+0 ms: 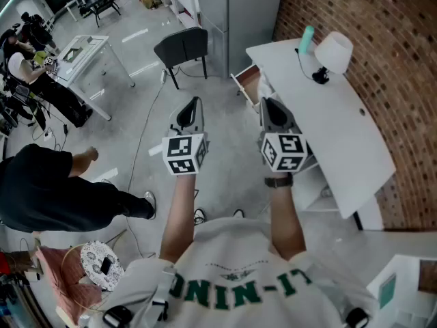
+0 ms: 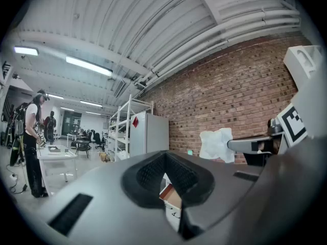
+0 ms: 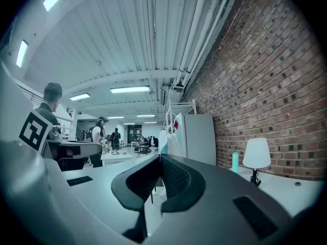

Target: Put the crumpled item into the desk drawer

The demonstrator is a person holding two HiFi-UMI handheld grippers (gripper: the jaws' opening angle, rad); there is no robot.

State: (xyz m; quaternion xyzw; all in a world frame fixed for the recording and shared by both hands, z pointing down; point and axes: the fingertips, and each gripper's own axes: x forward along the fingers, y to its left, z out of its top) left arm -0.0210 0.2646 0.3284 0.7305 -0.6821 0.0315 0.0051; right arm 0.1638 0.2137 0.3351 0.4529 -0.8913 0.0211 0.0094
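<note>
Crumpled item (image 2: 216, 144) sits clamped in your right gripper (image 3: 161, 158) (left gripper (image 2: 164, 160) closed, empty), next carry it over the open drawer (image 1: 247, 82), let go

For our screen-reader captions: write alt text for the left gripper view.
The right tool holds a white crumpled item in front of a brick wall, seen over the left tool's own dark jaws. Between those jaws an open desk drawer shows; a person stands at a table far left.
</note>
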